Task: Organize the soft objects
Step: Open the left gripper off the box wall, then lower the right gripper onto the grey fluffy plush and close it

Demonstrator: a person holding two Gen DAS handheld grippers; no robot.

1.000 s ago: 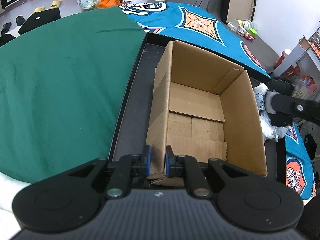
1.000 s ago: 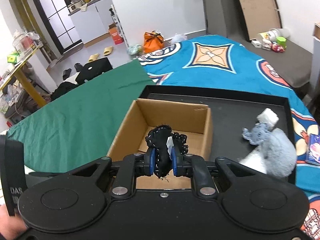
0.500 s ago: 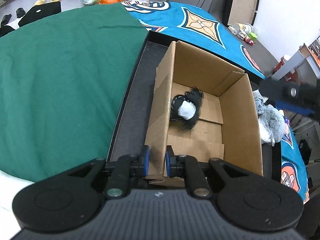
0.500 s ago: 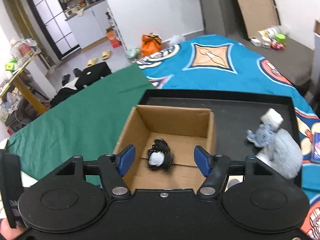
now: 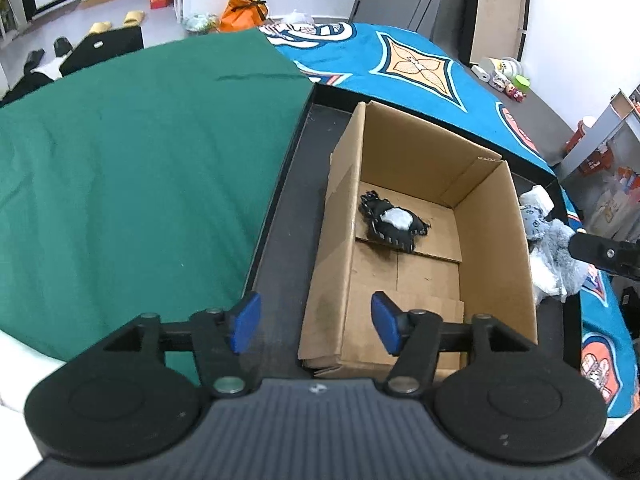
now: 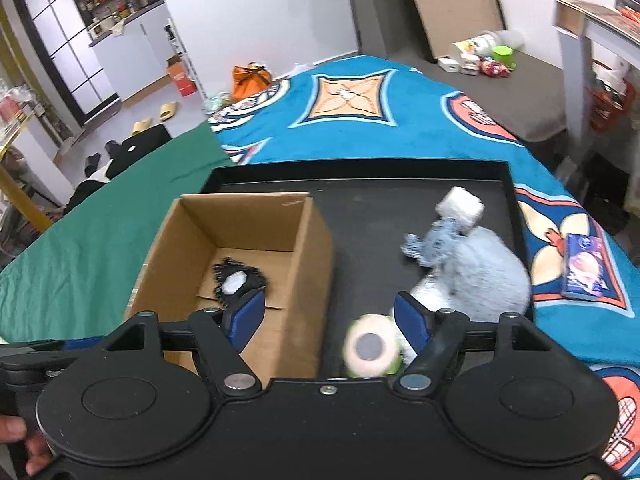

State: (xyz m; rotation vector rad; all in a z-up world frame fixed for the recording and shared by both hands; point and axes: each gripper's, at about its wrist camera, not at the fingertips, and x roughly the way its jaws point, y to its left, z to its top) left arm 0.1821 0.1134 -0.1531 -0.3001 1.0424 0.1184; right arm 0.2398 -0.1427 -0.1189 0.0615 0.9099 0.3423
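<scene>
An open cardboard box (image 5: 496,240) (image 6: 316,248) stands on a black tray (image 5: 288,184) (image 6: 360,208). A black soft toy with a white patch (image 5: 394,222) (image 6: 238,280) lies on the box floor. My left gripper (image 5: 314,322) is open, straddling the box's near left wall. My right gripper (image 6: 330,318) is open and empty above the tray, right of the box. A grey plush (image 6: 488,276) (image 5: 560,248), a blue-grey knitted toy (image 6: 432,240), a white roll (image 6: 462,204) and a cream-and-green round soft toy (image 6: 372,348) lie on the tray.
The tray sits on a bed with a green sheet (image 5: 140,160) on the left and a blue patterned cover (image 6: 360,112) on the right. A small blue packet (image 6: 584,266) lies on the cover right of the tray. Floor clutter lies beyond the bed.
My right gripper opened and dropped the black toy into the box, then moved right toward the plush pile. My left gripper let go of the box wall and opened.
</scene>
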